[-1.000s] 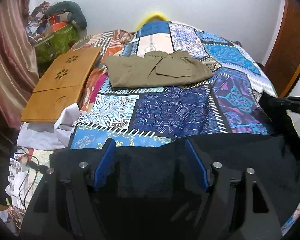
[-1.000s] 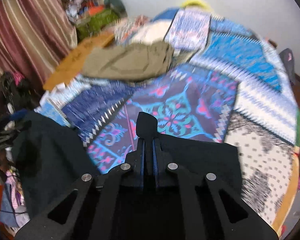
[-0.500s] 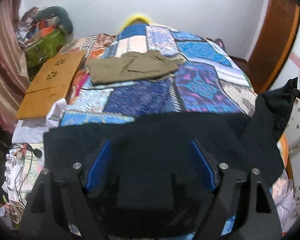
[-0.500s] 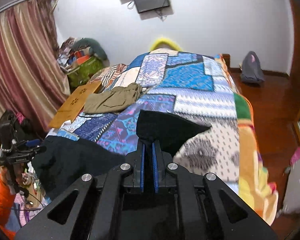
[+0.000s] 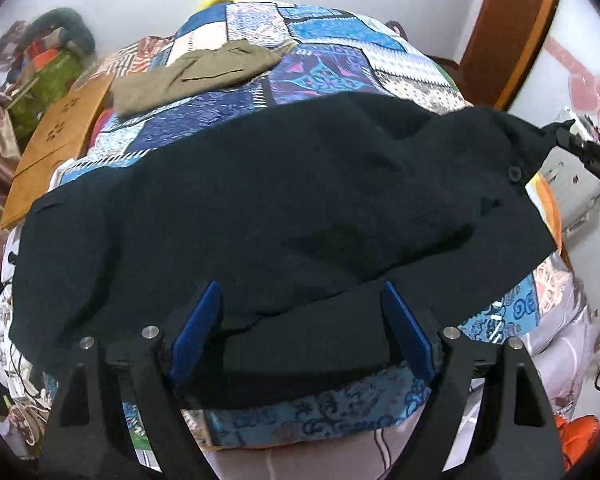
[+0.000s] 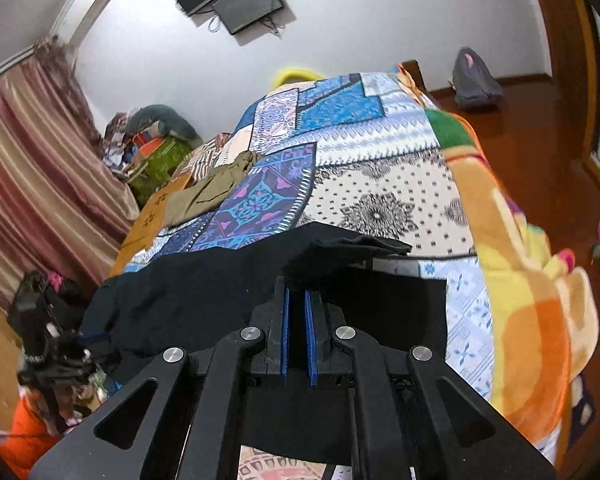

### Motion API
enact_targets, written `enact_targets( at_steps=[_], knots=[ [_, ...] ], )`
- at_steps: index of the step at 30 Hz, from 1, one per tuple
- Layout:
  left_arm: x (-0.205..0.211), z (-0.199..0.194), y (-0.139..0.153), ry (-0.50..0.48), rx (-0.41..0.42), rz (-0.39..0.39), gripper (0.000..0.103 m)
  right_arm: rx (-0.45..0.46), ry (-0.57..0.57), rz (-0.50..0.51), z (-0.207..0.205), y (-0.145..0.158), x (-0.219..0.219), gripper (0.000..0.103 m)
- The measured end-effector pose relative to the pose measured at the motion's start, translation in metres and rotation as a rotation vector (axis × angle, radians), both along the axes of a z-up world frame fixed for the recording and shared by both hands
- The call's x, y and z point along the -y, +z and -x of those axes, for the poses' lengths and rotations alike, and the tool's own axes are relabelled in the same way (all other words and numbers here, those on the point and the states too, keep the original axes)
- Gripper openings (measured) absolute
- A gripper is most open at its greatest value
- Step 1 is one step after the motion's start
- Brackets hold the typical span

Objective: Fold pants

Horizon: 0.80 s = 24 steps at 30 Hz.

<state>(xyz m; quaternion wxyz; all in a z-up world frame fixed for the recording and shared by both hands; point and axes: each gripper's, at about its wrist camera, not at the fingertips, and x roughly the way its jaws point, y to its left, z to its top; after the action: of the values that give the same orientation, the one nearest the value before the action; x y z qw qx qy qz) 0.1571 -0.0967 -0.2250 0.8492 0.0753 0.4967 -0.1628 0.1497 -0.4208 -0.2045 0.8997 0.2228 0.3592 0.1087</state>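
The dark, near-black fabric pants are being held spread across the near end of the patchwork-quilted bed, the cloth partly lifted, not lying flat. The right gripper is being kept clamped on a bunched corner of the pants, its blue pads nearly together with cloth between them. The left gripper is being held with its jaws wide apart around a near fold of the cloth; nothing is being pinched there.

Progress is judged as early: one layer appears doubled at the near edge, but no tidy fold is being shown, and squaring and further folding are being left to do.

Farther up the bed, an olive-green folded garment is lying well apart from the pants. An open stretch of quilt is lying between the two, giving room for laying out. On the left, a tan wooden board with cut-outs is bordering the bed edge. The right edge of the bed is dropping off to the wooden floor.
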Motion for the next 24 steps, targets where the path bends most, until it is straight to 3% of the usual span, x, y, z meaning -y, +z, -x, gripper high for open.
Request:
enact_targets(
  at_steps=[4,6,8,13,19,23,24],
  knots=[
    [0.013,-0.01,0.003,0.003,0.056,-0.025,0.081,-0.002,-0.022,-0.013,0.004,-0.005,0.006,0.006],
    [0.019,-0.015,0.004,-0.016,0.074,-0.029,0.065,0.0,-0.031,-0.018,0.005,-0.004,0.01,0.006],
    [0.028,-0.017,0.004,-0.046,0.083,-0.057,0.037,0.004,-0.037,-0.019,0.007,-0.005,0.012,0.006],
    [0.035,-0.011,0.014,-0.099,0.118,-0.063,0.005,0.014,-0.053,-0.024,0.017,-0.002,0.017,0.005],
    [0.026,0.005,0.039,-0.123,0.17,-0.045,0.005,0.021,-0.08,-0.058,0.045,-0.001,0.024,0.004],
    [0.028,0.007,0.033,-0.131,0.152,-0.057,0.005,-0.066,-0.105,-0.029,0.053,-0.022,0.019,0.006],
    [0.029,0.006,0.031,-0.131,0.149,-0.061,0.005,-0.096,-0.111,-0.014,0.052,-0.029,0.018,0.011]
  ],
)
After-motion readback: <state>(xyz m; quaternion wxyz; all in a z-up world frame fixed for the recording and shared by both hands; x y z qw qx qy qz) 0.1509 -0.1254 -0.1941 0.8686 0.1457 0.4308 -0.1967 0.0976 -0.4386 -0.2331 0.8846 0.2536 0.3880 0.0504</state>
